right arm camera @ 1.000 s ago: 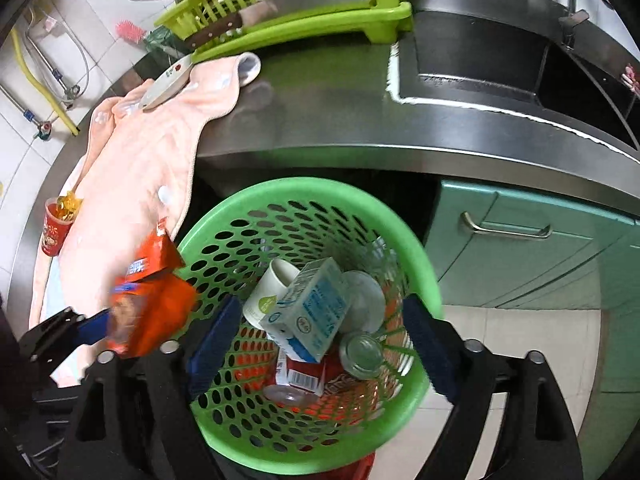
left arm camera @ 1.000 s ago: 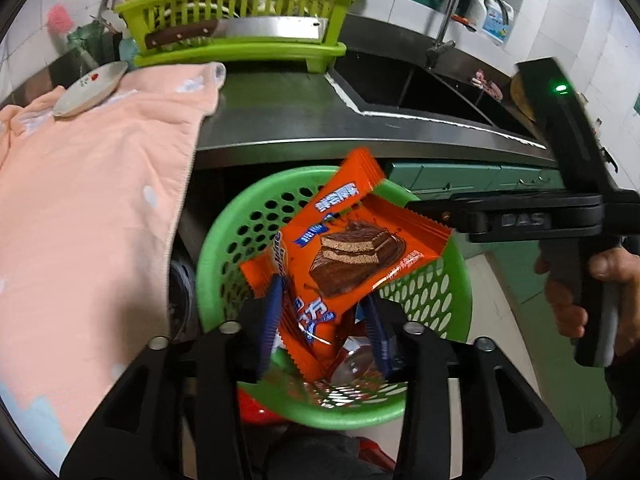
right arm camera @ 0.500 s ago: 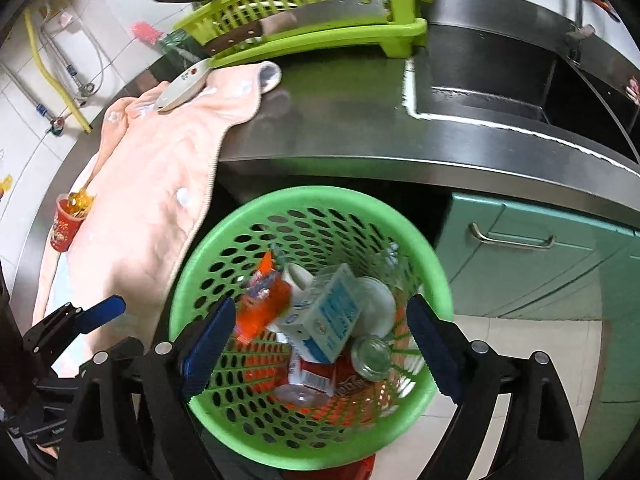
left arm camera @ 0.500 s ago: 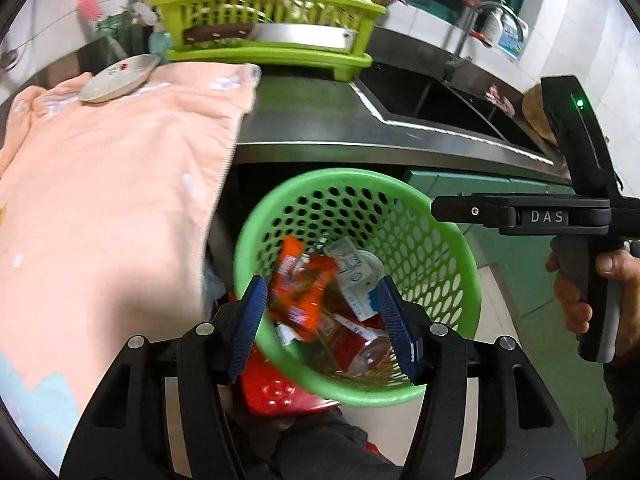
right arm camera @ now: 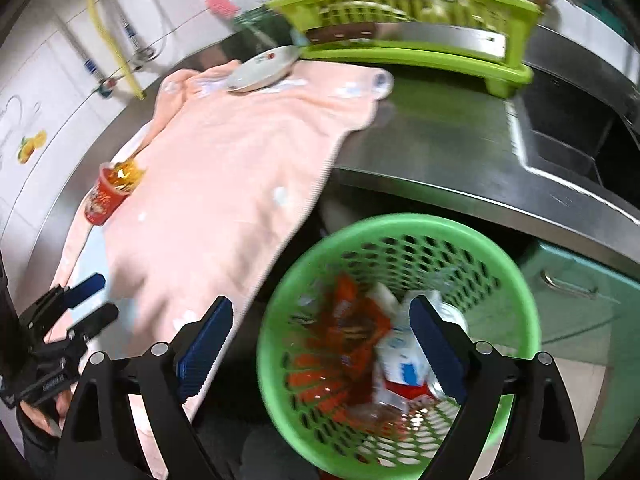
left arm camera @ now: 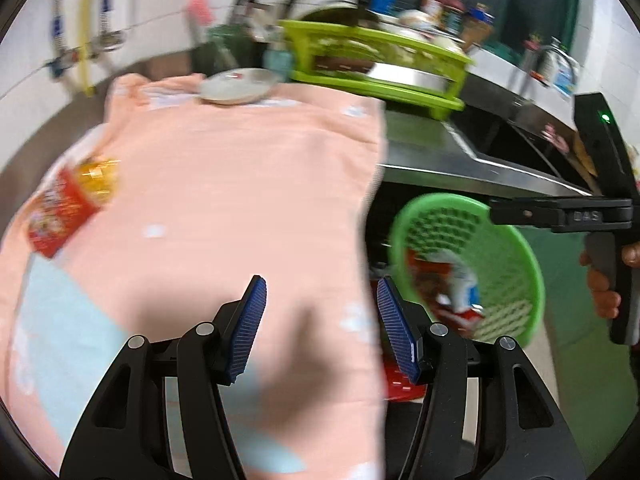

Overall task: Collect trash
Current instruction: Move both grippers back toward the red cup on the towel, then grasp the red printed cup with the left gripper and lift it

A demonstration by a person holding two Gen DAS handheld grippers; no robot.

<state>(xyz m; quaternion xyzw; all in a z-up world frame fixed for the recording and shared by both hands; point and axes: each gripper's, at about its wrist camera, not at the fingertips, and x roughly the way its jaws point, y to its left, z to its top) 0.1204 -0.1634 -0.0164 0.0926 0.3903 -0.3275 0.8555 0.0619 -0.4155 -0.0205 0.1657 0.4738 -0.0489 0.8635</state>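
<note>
**Open towel, crowded back edge**

The pink towel (left arm camera: 224, 184) lies flat over most of the counter, and its broad middle is bare, giving a gripper free passage across it. A red snack cup (right arm camera: 108, 194) lies tipped near the towel's left edge, the only thing in the way on that side. At the far end a white plate (left arm camera: 236, 87) sits on the towel's corner, with the lime dish rack (right arm camera: 408, 24) just beside it, closing off the back. The bare steel counter (right arm camera: 432, 148) between towel and sink (right arm camera: 568, 136) is clear. Below the counter edge, the green basket (right arm camera: 528, 320) stands open-topped, its mouth unobstructed but its floor filled with wrappers and cartons.
</note>
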